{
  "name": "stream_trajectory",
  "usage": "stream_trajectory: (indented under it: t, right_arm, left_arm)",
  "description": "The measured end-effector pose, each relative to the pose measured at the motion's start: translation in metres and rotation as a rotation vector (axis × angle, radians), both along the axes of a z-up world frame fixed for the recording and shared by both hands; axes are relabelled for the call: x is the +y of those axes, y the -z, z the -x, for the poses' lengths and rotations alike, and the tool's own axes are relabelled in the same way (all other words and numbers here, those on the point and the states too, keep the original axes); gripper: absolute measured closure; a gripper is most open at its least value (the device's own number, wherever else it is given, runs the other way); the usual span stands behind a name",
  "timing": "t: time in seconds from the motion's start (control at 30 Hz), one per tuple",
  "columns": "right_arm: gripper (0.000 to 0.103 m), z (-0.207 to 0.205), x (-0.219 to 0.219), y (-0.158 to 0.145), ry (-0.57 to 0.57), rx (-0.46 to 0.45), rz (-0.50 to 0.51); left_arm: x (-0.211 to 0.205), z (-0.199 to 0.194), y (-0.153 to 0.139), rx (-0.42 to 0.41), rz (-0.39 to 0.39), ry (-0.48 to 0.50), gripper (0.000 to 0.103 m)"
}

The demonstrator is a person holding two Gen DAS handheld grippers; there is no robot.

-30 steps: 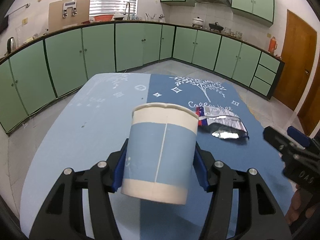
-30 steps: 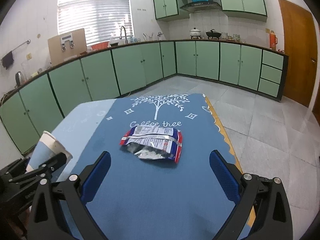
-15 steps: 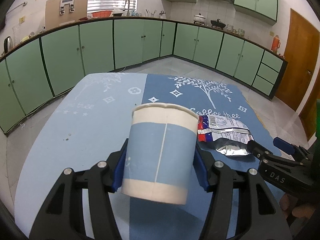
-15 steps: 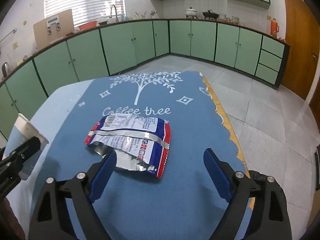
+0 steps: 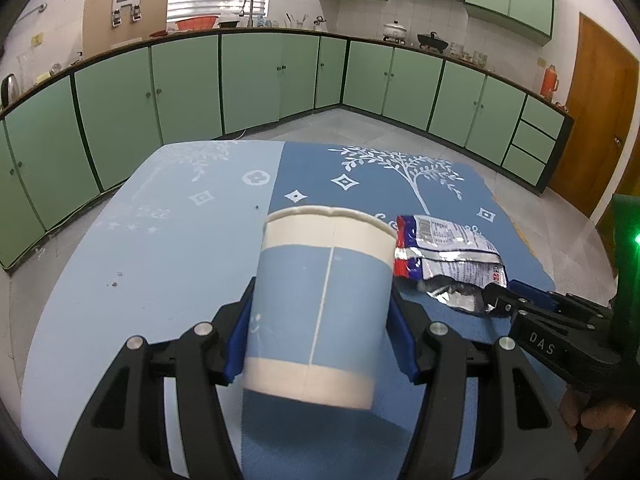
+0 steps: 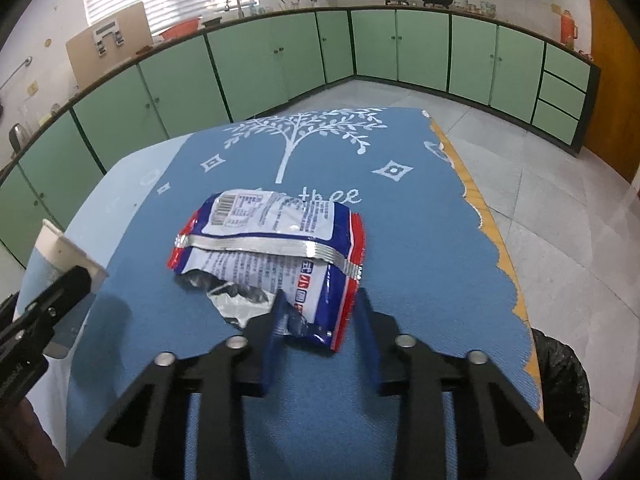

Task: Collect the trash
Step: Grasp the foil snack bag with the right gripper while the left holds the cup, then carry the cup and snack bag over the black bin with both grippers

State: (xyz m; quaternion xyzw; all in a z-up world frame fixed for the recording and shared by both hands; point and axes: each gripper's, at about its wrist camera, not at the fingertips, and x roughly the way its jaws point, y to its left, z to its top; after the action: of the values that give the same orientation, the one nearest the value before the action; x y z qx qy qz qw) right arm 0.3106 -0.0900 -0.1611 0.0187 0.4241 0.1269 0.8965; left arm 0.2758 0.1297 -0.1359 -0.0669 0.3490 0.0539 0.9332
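We hold 1 paper cup (image 5: 320, 308) in left gripper (image 5: 320, 344) | right gripper (image 6: 320, 320) jaws just closing around snack wrapper (image 6: 272, 248) (pads not clearly pressing) | binning remains

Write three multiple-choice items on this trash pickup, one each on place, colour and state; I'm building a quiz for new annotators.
1. Where does the snack wrapper lie?
A. on the floor
B. on the blue tablecloth
C. inside the cup

2. What colour is the paper cup's middle band?
A. red
B. green
C. blue

3. What is the left hand-held gripper doing?
A. gripping the cup
B. hanging open, holding nothing
C. pinching the wrapper

Key: B, the snack wrapper rests on the blue tablecloth; C, the paper cup is white with a blue band; A, the left hand-held gripper has its pads against the cup's sides.
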Motion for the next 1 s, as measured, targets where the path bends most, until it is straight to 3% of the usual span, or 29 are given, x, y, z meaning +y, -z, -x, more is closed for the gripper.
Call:
stream_trajectory:
  t: [0.1,0.27,0.6,1.0]
  right_arm:
    - [0.090,0.001,0.000,0.000,-0.013,0.000,-0.010]
    - [0.097,0.007,0.003,-0.005,-0.024,-0.033,0.003]
    - [0.099,0.032,-0.018,-0.029,0.014,-0.075,-0.008]
    - [0.099,0.084,-0.080,-0.066,0.116,-0.124,-0.019]
  left_arm:
    - [-0.001,-0.001,0.002,0.004,0.000,0.002,0.046]
    - [-0.005,0.000,0.002,0.008,0.002,0.011,0.046]
    - [-0.026,0.015,-0.015,-0.029,0.004,0.058,0.046]
    - [-0.079,0.042,-0.032,-0.068,0.013,0.169,0.046]
